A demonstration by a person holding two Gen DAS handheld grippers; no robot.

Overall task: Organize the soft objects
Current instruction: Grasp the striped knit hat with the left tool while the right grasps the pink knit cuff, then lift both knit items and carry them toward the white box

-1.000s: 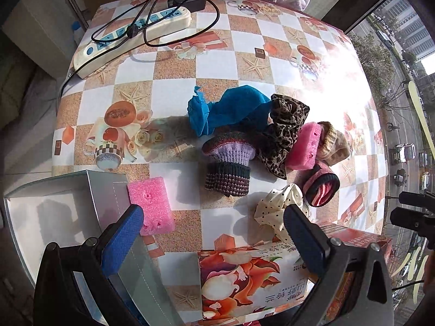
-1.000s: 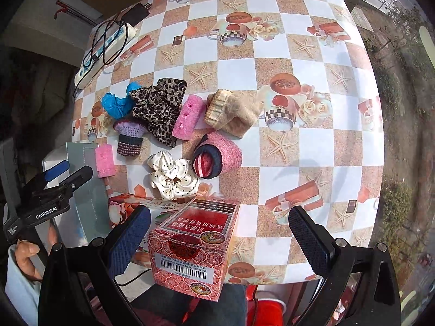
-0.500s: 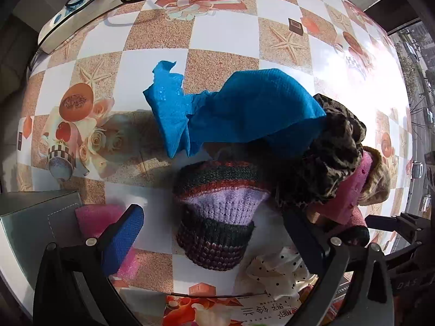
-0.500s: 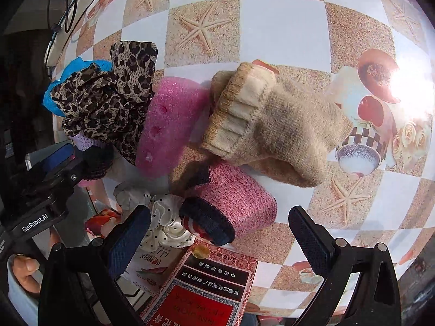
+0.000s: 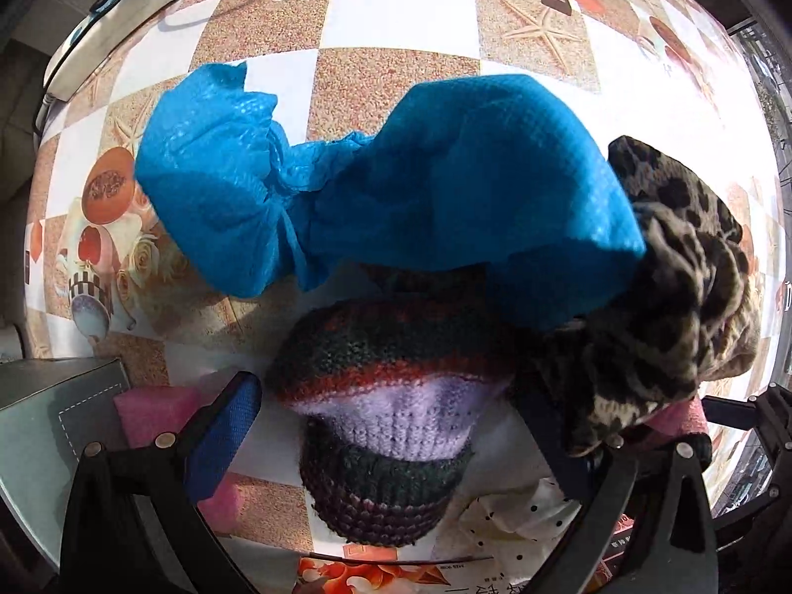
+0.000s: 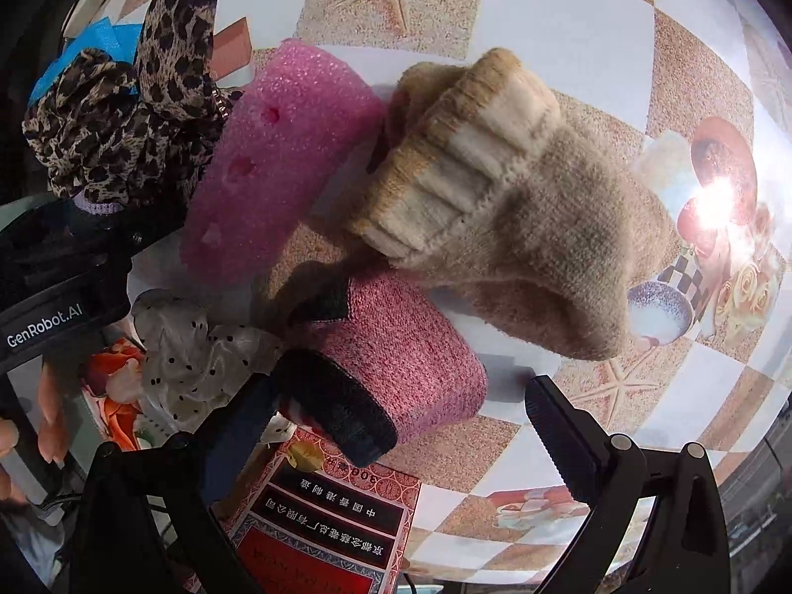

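The left gripper (image 5: 391,425) stands with its jaws wide, and the striped knit hat (image 5: 386,420) sits right between them, its purple band and dark cuff filling the gap though neither pad presses it. The left pad (image 5: 225,438) lies over a pink foam block (image 5: 158,408), which rests against the grey box (image 5: 54,425) at the table's near corner. I can see only the box's outer wall from here, so what it holds is hard to say. Behind the hat, a blue cloth (image 5: 396,198) is draped partly over its crown, and a leopard-print scrunchie (image 5: 678,297) is bunched against the cloth's right end.

The right gripper (image 6: 396,425) is open just as wide, straddling a rolled pink knit cuff (image 6: 391,371) with a dark rim; the rim nearly meets the left pad, the other pad stands clear on the tablecloth (image 6: 569,49). Below the cuff lies a red printed carton (image 6: 321,524), closed, with the cuff's rim overlapping its top edge. Beyond the cuff, a beige knit glove (image 6: 519,213) leans on it, and a second pink foam block (image 6: 277,158) lies beside the glove, touching the leopard scrunchie. A white dotted scrunchie (image 6: 193,346) sits just left of the cuff, on a flowered tissue box (image 6: 109,376).
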